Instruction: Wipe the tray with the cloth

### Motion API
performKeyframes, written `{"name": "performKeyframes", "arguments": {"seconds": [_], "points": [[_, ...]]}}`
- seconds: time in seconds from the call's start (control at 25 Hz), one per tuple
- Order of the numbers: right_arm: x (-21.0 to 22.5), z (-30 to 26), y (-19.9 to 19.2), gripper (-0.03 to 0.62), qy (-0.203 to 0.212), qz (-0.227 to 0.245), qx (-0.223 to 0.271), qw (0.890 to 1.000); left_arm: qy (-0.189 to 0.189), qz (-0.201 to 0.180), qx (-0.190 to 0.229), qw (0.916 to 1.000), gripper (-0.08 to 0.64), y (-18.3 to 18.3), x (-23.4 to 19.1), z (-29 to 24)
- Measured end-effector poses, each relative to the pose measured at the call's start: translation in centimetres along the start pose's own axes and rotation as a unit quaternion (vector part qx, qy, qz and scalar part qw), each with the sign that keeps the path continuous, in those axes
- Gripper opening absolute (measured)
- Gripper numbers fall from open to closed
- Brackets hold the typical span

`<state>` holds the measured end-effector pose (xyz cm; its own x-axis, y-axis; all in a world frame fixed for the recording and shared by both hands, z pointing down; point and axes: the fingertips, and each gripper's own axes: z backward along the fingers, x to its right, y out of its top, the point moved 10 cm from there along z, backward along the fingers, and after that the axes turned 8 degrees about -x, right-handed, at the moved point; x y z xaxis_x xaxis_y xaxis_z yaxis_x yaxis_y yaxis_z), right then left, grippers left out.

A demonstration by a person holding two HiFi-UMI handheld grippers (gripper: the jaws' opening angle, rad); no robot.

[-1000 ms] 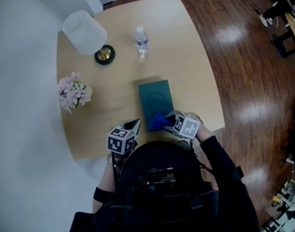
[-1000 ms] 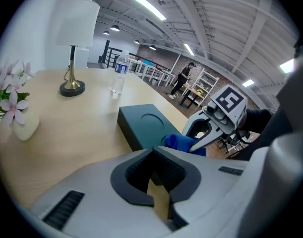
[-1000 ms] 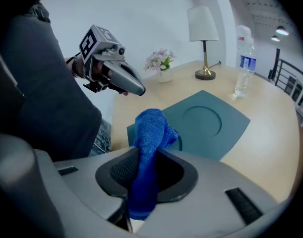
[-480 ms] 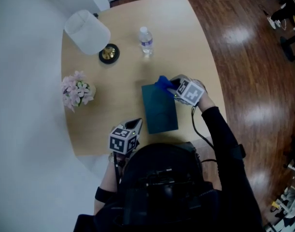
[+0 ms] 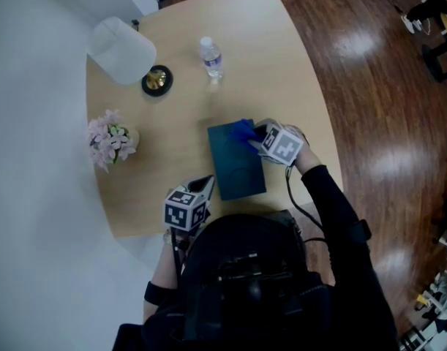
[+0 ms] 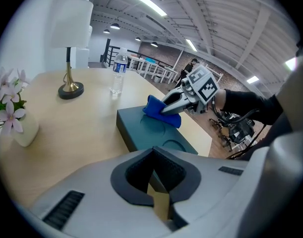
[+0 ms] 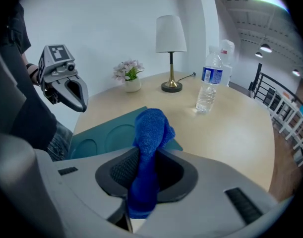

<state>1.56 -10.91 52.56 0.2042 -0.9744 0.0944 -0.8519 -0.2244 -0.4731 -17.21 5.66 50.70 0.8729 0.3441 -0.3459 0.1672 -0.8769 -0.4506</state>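
Your cloth [image 7: 149, 133] looks like nubby blue fabric; the tray [image 5: 234, 170] is smooth matt teal, the bench [image 5: 172, 159] pale matt wood, the floor [image 5: 369, 86] glossy dark wood.

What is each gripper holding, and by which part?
Right gripper: the cloth, clamped at one bunched end, the rest sticking out ahead over the tray. Left gripper: nothing, jaws together.
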Motion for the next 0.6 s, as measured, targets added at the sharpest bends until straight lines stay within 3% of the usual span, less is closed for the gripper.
{"name": "performKeyframes", "arguments": {"seconds": [0.24, 0.4, 0.6], "points": [[-5.3, 0.3, -4.2, 0.094, 0.026, -0.047, -0.014, 0.998, -0.017, -0.029, -0.003, 0.9994, 0.000, 0.4, 0.4, -0.5], [-9.8, 1.3, -5.0, 0.094, 0.056, -0.067, -0.011, 0.996, -0.035, -0.051, -0.005, 0.9981, 0.000, 0.2, 0.7, -0.9], [-14.3, 1.5, -6.1, 0.094, 0.075, -0.104, -0.053, 0.990, -0.054, -0.079, -0.007, 0.9954, 0.000, -0.3, 1.4, -1.3]]}}
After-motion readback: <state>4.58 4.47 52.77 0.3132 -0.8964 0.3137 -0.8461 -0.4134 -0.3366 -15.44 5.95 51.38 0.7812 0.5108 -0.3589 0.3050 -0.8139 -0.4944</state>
